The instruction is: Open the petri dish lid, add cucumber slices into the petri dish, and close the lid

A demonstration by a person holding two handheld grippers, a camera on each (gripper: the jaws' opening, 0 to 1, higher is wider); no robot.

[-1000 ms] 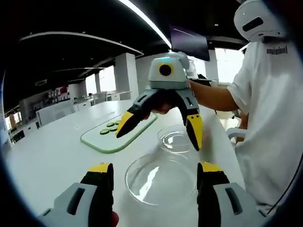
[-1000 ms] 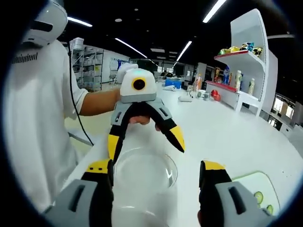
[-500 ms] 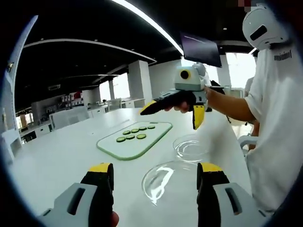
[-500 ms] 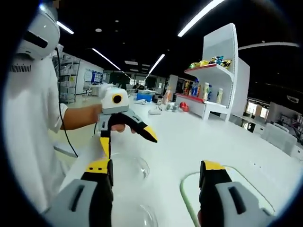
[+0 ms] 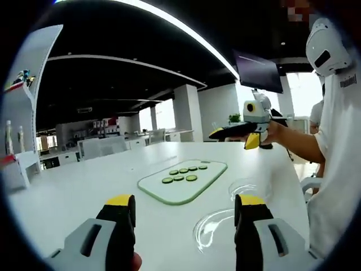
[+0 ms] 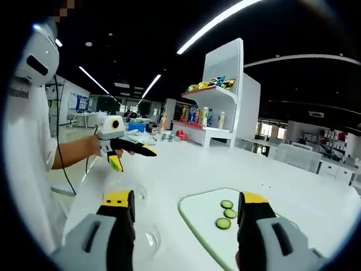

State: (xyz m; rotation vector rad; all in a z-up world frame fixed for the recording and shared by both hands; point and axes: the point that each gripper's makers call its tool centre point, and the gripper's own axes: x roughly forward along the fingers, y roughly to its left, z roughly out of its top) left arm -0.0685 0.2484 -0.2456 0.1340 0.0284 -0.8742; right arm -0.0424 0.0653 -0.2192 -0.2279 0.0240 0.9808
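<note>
Ahead of left gripper (image 5: 184,217) jaws, cucumber slices (image 5: 184,173)

Both tongs are held up with jaws spread wide and empty. The left tongs (image 6: 131,154) sit in a hand on an outstretched forearm. The right tongs (image 5: 232,136) likewise.

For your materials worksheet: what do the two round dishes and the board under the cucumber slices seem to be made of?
Petri dish and lid: clear, glossy glass or plastic; the table shows through, rims glint. Board: pale, matte, green-edged, probably plastic; no grain visible.
</note>
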